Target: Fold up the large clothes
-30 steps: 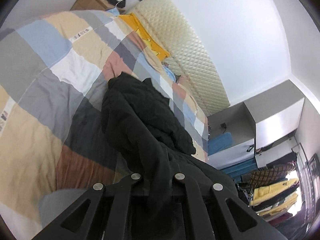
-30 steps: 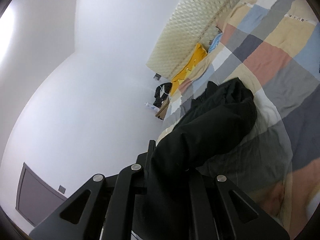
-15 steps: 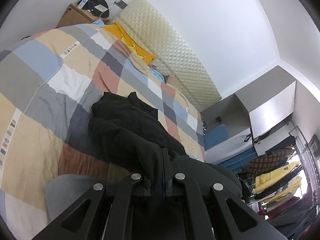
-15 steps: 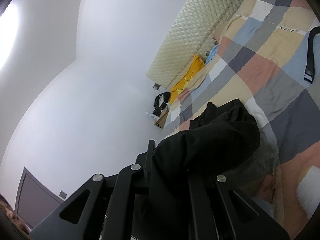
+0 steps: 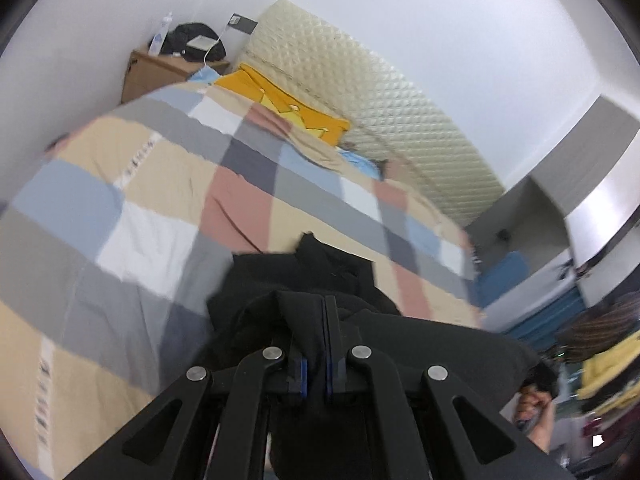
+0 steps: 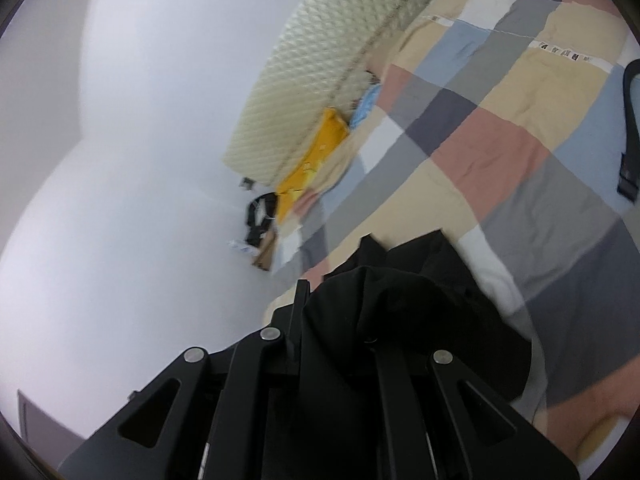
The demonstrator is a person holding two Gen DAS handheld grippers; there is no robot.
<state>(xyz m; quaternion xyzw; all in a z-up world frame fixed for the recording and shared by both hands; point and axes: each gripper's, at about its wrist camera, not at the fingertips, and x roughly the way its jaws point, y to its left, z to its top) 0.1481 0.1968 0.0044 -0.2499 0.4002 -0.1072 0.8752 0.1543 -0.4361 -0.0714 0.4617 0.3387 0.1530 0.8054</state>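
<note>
The left gripper is closed tight on a fold of the black garment, its two fingers pressed together with the cloth pinched between them and bunched over their tips. From there the garment hangs and spreads down onto the bed, which is covered with a checked quilt in grey, beige, pink, blue and white squares.

In the right wrist view the black garment is draped over the right gripper and hides most of its fingers; one finger shows at the left edge of the cloth. The cloth appears held there, but whether the fingers are closed I cannot tell. Beyond it the garment lies on the bed.

At the head of the bed stands a cream quilted headboard, with a yellow pillow just below it. A wooden nightstand sits beside the bed in the corner, with a black bag on top. A black strap lies on the quilt at the right edge of the right wrist view.
</note>
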